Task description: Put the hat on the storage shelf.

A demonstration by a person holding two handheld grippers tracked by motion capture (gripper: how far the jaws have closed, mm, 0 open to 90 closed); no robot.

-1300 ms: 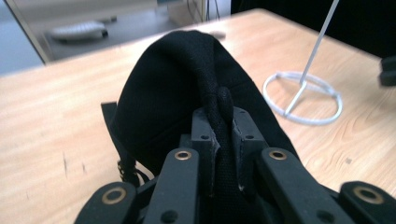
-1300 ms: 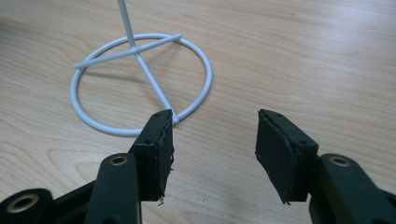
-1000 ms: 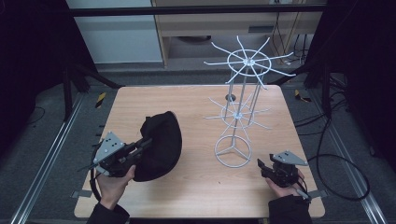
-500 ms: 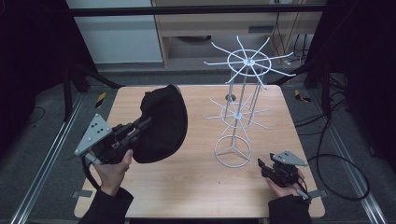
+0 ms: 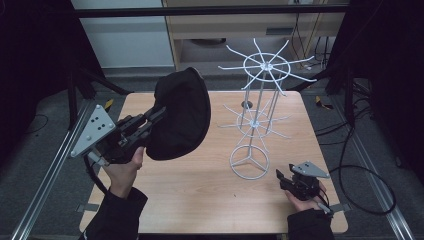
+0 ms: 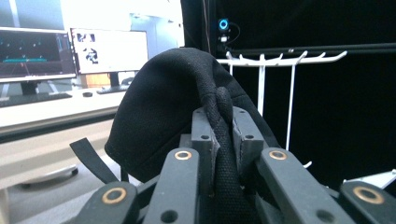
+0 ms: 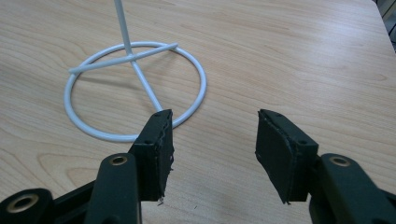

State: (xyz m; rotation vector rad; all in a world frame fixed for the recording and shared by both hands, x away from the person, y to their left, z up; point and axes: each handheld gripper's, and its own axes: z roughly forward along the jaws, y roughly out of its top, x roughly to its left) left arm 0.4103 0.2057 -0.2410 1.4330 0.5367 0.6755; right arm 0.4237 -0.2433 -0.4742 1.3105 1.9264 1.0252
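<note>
Right tongs (image 7: 212, 144) open, nothing btwn; white wire stand base (image 7: 135, 100) just ahead on wood table (image 7: 289, 51).

Both black grippers, left (image 5: 150, 122) and right (image 5: 285, 178), carry grey 3-cornered plates, seemingly below dark sleeves (image 5: 117, 215).

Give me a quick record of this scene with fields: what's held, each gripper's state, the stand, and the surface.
held item: black cap, lifted clear of the table
left gripper: jaws clamped on a fold of the cap's fabric
right gripper: jaws open, nothing between them, low over the table beside the stand's ring base
stand: white wire rack, upright, hooks bare
surface: wooden table
</note>
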